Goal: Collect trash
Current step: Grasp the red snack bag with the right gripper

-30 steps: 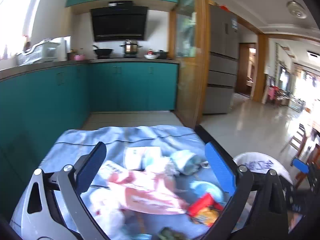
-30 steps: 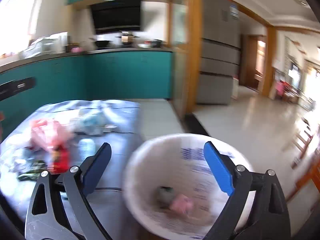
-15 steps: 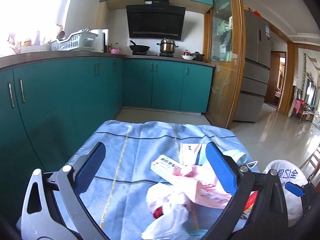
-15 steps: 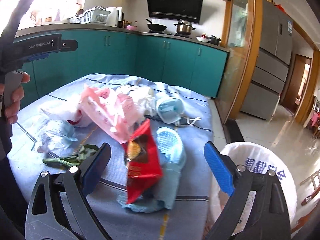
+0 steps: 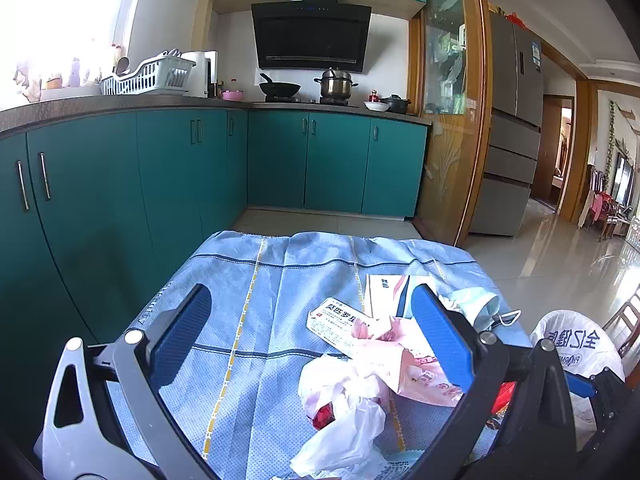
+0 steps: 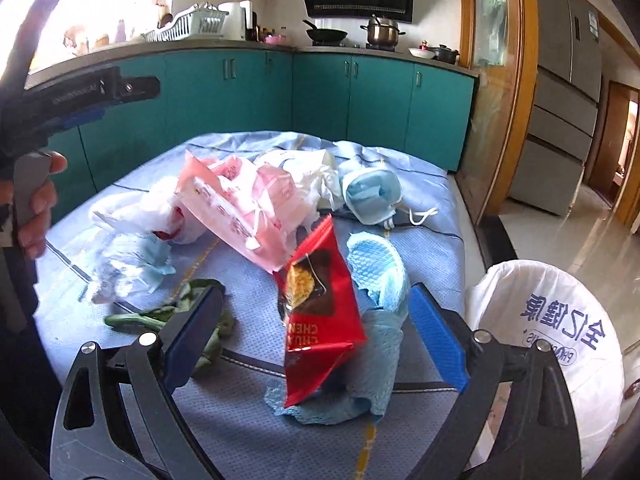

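Observation:
Trash lies on a table under a blue cloth [image 6: 424,184]: a red snack packet [image 6: 320,312], a pink plastic bag [image 6: 240,204], a white plastic bag [image 5: 340,412], a blue face mask [image 6: 374,196], blue paper wads [image 6: 376,272], green vegetable scraps [image 6: 160,316], a printed box [image 5: 340,324]. A bin lined with a white bag [image 6: 552,344] stands at the table's right; it also shows in the left wrist view [image 5: 576,344]. My right gripper [image 6: 316,340] is open and empty, just before the red packet. My left gripper [image 5: 312,340] is open and empty above the cloth, left of the pile.
Teal kitchen cabinets [image 5: 160,184] run along the left and far side, close to the table. A wooden-framed glass door [image 5: 452,120] and a grey fridge [image 5: 516,140] stand right. Tiled floor [image 5: 560,256] opens to the right past the bin.
My right gripper swung left from over the bin to the trash pile and now faces the red packet. My left gripper drew back and left, off the pile. Both stayed open.

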Tool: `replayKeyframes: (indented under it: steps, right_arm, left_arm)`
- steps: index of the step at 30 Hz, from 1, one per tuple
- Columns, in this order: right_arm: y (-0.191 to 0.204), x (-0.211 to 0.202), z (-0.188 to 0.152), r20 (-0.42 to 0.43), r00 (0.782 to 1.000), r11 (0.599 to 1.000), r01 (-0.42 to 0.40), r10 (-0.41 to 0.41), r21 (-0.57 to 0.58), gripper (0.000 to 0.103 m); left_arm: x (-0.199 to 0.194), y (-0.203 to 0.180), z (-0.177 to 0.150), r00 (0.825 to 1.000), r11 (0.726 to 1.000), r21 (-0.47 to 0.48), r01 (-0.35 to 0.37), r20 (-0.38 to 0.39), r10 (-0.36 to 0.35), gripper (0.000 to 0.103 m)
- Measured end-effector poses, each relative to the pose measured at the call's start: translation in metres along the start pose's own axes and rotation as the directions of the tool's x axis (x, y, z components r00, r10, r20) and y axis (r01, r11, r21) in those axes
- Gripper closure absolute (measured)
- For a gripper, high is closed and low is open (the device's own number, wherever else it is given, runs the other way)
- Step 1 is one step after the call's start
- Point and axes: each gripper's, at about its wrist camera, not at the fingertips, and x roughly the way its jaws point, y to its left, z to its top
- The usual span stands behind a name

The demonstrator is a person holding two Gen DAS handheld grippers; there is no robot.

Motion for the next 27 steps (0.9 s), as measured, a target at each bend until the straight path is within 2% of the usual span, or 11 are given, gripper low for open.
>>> replayKeyframes:
  steps: [2, 7, 10, 22, 27]
  right_arm:
    - [0.000, 0.004, 0.000, -0.015, 1.000, 1.000, 0.003, -0.003, 0.004, 0.019]
    - [-0.003, 0.007, -0.002, -0.032, 0.999, 1.000, -0.001, 0.001, 0.016, 0.053]
    - [-0.005, 0.004, -0.002, -0.020, 1.000, 1.000, -0.002, 0.003, 0.031, 0.065]
    - [-0.020, -0.009, 0.004, 0.066, 0.998, 0.996, -0.016, 0.010, 0.085, 0.067]
    - [-0.025, -0.008, 0.003, 0.056, 0.998, 0.994, 0.016, -0.022, 0.104, 0.067]
  left_arm:
    - [0.002, -0.001, -0.001, 1.000, 1.000, 0.001, 0.000, -0.007, 0.000, 0.003]
    - [0.005, 0.000, -0.002, 1.000, 1.000, 0.000, 0.003, -0.021, -0.003, 0.003]
    - [0.007, 0.001, -0.003, 1.000, 1.000, -0.004, 0.007, -0.029, -0.007, 0.003]
    - [0.009, 0.001, -0.004, 0.999, 1.000, 0.002, 0.017, -0.038, -0.017, 0.003]
    - [0.013, 0.016, -0.002, 0.996, 0.998, -0.041, 0.050, -0.075, -0.053, 0.003]
